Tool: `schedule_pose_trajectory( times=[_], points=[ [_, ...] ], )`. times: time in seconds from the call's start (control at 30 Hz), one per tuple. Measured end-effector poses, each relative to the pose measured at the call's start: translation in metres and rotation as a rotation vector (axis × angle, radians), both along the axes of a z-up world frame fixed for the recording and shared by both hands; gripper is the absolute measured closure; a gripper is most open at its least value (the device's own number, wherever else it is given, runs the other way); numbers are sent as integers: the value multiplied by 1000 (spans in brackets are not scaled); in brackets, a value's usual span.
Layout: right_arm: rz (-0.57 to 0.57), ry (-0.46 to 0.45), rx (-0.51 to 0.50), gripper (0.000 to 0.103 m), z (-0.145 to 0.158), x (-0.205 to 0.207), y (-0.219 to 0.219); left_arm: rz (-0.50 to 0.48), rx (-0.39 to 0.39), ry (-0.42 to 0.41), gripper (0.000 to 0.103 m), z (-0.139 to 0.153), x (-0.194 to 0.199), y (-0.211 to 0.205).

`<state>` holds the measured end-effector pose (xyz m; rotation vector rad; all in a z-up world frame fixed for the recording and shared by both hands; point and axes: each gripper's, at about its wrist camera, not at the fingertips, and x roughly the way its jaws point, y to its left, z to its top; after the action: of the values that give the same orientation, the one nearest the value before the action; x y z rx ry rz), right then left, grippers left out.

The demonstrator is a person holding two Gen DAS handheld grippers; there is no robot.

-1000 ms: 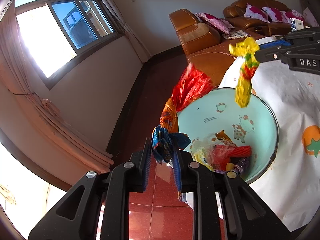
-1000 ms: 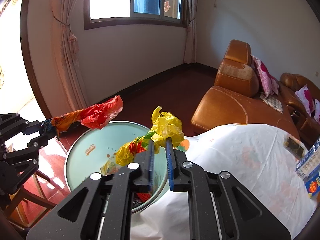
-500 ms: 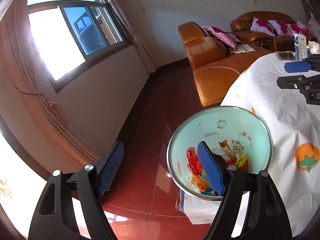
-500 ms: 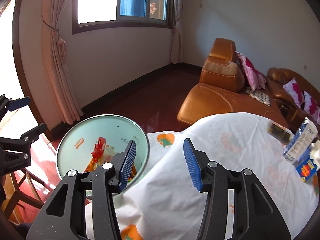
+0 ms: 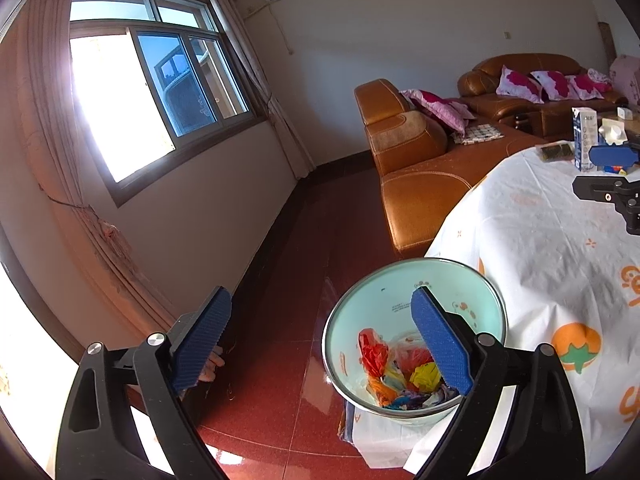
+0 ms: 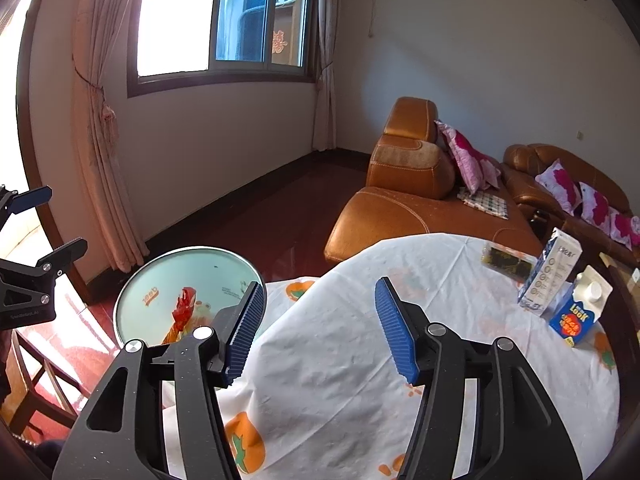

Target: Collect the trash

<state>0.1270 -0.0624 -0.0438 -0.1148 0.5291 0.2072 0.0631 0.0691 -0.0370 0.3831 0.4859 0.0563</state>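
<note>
A pale green bin [image 5: 476,280] stands on the red floor beside the table; it also shows in the right wrist view [image 6: 168,276]. Crumpled red, yellow and blue wrappers [image 5: 396,372] lie inside it. My left gripper [image 5: 320,316] is open and empty, above the floor and the bin's left side. My right gripper [image 6: 320,312] is open and empty over the white tablecloth [image 6: 340,360]. The right gripper's fingers [image 5: 610,156] show at the right edge of the left wrist view.
On the far side of the table stand a tall white-blue carton [image 6: 550,276], a blue juice carton [image 6: 580,308] and a dark packet [image 6: 506,260]. An orange leather sofa [image 6: 404,200] with pink cushions lies beyond. A wooden chair [image 6: 36,380] is at the left.
Both grippers opened and let go of their wrappers, which dropped into the bin. Both grippers then drew up and back from the bin; the right one swung over the table.
</note>
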Motion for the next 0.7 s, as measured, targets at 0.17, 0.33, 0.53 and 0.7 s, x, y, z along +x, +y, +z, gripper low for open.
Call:
schedule_pose_trajectory(
  times=[0.17, 0.33, 0.53, 0.7],
  points=[
    [-7, -12, -4, 44, 2, -5, -1, -5, -12, -6, 12, 4, -1, 2],
    [-18, -19, -10, 43, 2, -7, -1, -4, -26, -12, 11, 5, -3, 3],
    [-24, -22, -4, 42, 4, -10, -3, -5, -30, -14, 10, 6, -3, 4],
    [-29, -24, -9, 42, 5, -11, -4, -7, -31, -16, 10, 7, -3, 5]
  ],
)
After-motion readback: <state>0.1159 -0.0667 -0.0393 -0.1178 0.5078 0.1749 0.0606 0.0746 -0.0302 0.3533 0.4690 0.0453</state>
